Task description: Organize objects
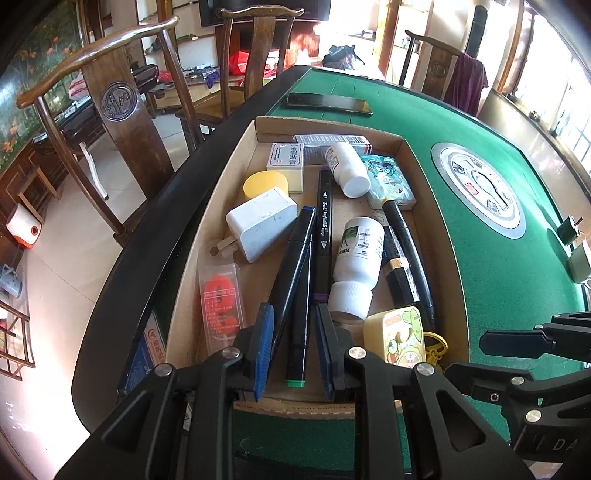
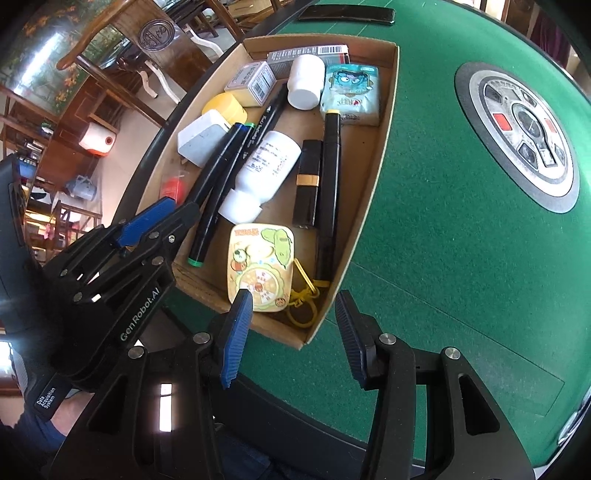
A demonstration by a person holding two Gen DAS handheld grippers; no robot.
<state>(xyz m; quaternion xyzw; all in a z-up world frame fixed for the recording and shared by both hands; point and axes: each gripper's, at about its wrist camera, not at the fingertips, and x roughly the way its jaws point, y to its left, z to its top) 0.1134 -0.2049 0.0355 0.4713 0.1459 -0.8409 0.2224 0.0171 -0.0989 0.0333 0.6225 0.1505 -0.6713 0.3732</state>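
- Left wrist view: my left claw (image 1: pixel 292 354) hangs over the near end of the cardboard tray (image 1: pixel 448 258) on the green table (image 1: pixel 498 295). Its jaws are nearly closed around the green-tipped marker (image 1: pixel 297 295), though I cannot tell if the pads press it. A white bottle (image 1: pixel 356 266) and white charger (image 1: pixel 260 223) crowd either side.
- Right wrist view: my right claw (image 2: pixel 293 332) is released, empty, above the tray's near corner. The cartoon tin (image 2: pixel 260 269) with its yellow clasp (image 2: pixel 304 295) lies just ahead; a phone (image 2: pixel 347 14) rests beyond the tray.
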